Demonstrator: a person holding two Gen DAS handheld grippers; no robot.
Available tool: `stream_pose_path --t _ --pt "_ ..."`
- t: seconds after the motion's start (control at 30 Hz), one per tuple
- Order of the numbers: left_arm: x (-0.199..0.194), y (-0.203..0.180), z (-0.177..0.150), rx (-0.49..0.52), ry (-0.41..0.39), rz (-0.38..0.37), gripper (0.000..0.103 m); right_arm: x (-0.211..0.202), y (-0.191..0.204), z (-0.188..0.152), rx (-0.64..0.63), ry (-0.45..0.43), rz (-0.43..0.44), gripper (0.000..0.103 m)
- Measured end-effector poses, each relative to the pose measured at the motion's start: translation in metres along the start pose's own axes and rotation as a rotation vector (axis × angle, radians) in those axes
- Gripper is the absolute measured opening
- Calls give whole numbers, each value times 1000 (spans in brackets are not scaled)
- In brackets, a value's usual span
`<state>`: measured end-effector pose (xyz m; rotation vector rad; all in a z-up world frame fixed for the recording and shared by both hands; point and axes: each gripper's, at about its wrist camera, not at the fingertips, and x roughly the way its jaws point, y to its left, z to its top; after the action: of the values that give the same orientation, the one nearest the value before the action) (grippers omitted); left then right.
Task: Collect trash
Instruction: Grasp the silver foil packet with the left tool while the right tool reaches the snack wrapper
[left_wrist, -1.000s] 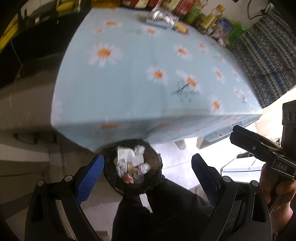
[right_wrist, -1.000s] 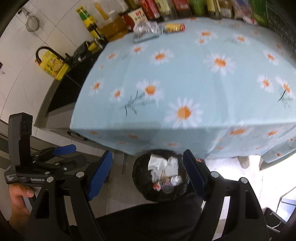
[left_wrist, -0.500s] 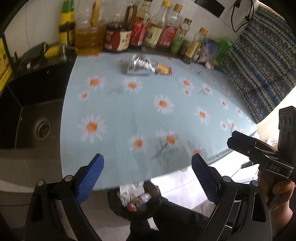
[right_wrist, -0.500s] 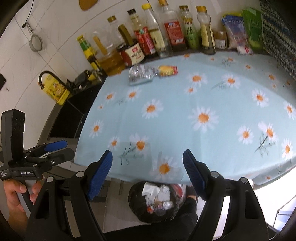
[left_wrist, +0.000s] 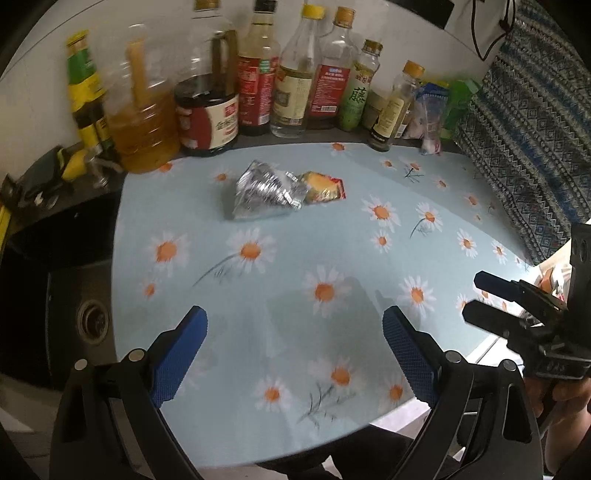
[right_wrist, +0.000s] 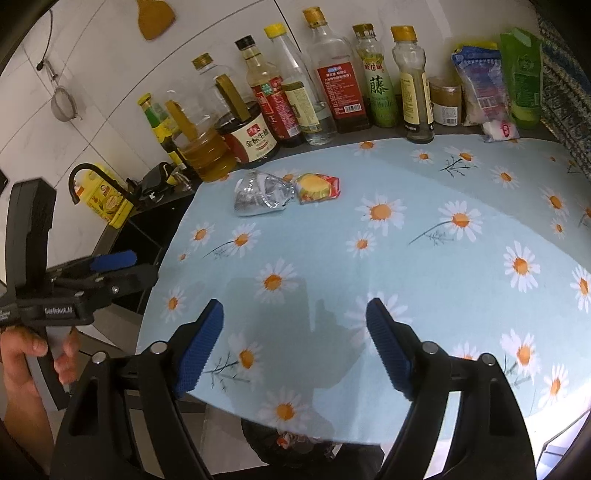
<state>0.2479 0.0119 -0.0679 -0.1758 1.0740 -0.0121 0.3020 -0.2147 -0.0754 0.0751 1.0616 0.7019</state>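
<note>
A crumpled silver foil wrapper (left_wrist: 264, 194) (right_wrist: 260, 195) lies at the far side of the daisy tablecloth (left_wrist: 295, 258) (right_wrist: 406, 251), touching a red and yellow snack packet (left_wrist: 323, 187) (right_wrist: 317, 188). My left gripper (left_wrist: 293, 325) hangs open over the near part of the cloth, nothing between its blue pads. My right gripper (right_wrist: 293, 317) is also over the near edge; its jaws are opening and hold nothing. The black mesh bin (right_wrist: 295, 441) with trash inside peeks out under the table's front edge.
A row of oil and sauce bottles (left_wrist: 258, 85) (right_wrist: 332, 88) and pouches (right_wrist: 498, 77) lines the back wall. A dark sink (left_wrist: 74, 310) lies to the left. A patterned cloth (left_wrist: 524, 140) hangs on the right. A hand (right_wrist: 26, 354) holds the other gripper.
Both views have swung up from the bin below the table to the tabletop. The wrappers and bottles now sit nearer. The bin has dropped almost out of sight.
</note>
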Motion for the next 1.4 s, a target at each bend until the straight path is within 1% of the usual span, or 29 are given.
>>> stream_pose_path --t 0.03,0.1,0.23,0.37,0.57,0.7,0.97,1.13,1.2,1.3,1.37,1.4 --pt "4 -3 6 7 -1 7 96 1 -3 4 6 -4 2 85" --pt "14 -8 22 23 1 20 96 4 -12 13 16 -12 17 87" --pt "35 -13 43 38 24 48 96 16 -28 27 21 -8 29 87" --pt "55 -12 61 34 48 69 96 29 -42 37 26 7 35 88" --pt "93 -6 87 45 93 123 96 47 -61 51 33 22 48 88" --pt "120 2 97 44 131 156 96 62 -70 59 35 42 57 88" --pt "156 18 114 40 177 203 96 81 -80 69 37 60 72 88" --pt "167 22 119 44 179 213 96 89 -83 76 41 67 75 88" --pt "167 22 120 43 164 210 96 91 -83 78 38 68 78 88" --pt "167 21 119 53 151 205 95 93 -83 81 36 70 80 88" --pt "168 19 119 58 149 194 85 95 -83 83 33 73 81 88" --pt "169 20 120 61 152 192 76 95 -83 84 28 72 84 88"
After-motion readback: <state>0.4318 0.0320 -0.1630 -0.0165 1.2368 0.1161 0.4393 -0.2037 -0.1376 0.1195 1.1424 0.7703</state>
